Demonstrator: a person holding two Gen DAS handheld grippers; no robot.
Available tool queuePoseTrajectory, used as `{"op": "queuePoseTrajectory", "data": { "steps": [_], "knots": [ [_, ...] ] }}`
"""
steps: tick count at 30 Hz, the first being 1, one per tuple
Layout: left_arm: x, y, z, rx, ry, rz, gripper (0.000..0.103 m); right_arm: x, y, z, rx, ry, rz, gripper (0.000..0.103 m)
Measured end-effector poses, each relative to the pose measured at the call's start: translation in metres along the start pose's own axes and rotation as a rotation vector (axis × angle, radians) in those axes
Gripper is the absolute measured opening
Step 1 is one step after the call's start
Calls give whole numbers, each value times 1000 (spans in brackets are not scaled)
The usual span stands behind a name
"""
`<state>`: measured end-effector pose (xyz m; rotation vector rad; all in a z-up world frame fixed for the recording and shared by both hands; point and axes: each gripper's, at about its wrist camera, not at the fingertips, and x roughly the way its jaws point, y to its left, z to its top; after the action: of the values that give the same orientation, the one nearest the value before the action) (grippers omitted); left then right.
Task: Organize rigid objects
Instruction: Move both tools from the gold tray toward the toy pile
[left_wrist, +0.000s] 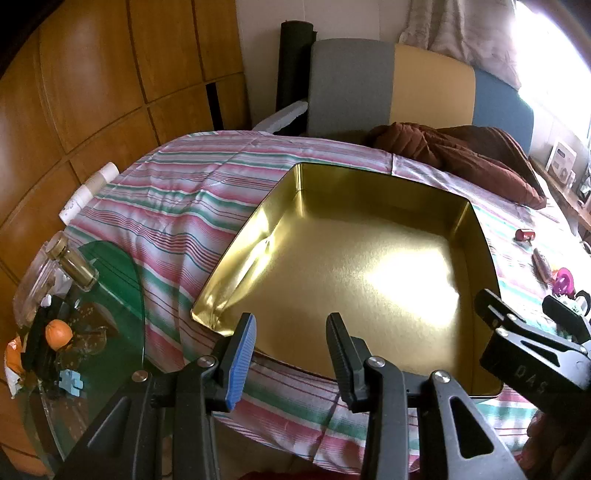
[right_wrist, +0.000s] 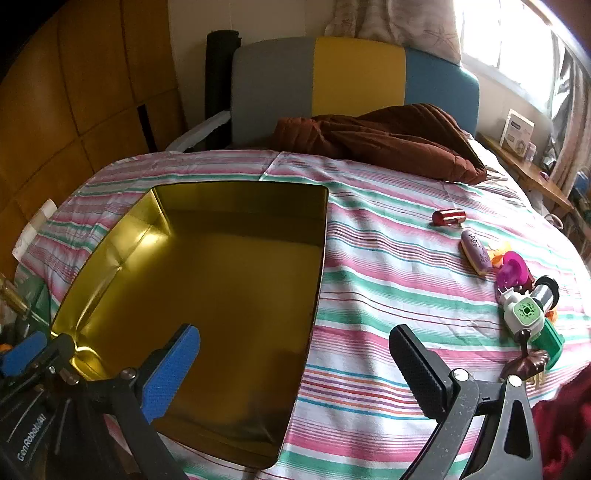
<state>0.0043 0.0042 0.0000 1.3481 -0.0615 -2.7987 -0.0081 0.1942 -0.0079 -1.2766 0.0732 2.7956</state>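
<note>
tin (near corner hidden) behind spread fingers of right gripper.

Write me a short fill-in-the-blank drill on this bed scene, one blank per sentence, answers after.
1. The gold tin holds ____ objects.
2. The small toys lie on the tin's ____ side.
3. Both the left gripper and the right gripper are ____.
4. The striped sheet lies ____ the tin.

Answers: no; right; open; under

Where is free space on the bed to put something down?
The gold tin is bare inside. Striped cloth between the tin and the purple case is free. Crowded: toys near the green-white toy.
</note>
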Motion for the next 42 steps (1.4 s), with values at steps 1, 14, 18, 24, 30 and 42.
{"op": "queuePoseTrajectory", "data": {
  "steps": [1,14,18,24,30,42],
  "knots": [
    [0,-1,-1,2,0,3,39,0,0,0,-1,0,0,103],
    [4,-5,-5,8,34,-23,39,-11,-14,1,30,-42,29,103],
    [8,-7,-8,-2,61,-107,39,-16,-29,1,29,-65,16,103],
    [6,-16,-17,-4,68,-285,39,-11,-56,-7,24,-8,77,103],
    [0,-41,-25,65,88,-368,39,-16,-109,-23,72,5,23,103],
    [-16,-93,-41,243,91,-494,40,-26,-277,-9,297,36,-138,103]
  ]
}}
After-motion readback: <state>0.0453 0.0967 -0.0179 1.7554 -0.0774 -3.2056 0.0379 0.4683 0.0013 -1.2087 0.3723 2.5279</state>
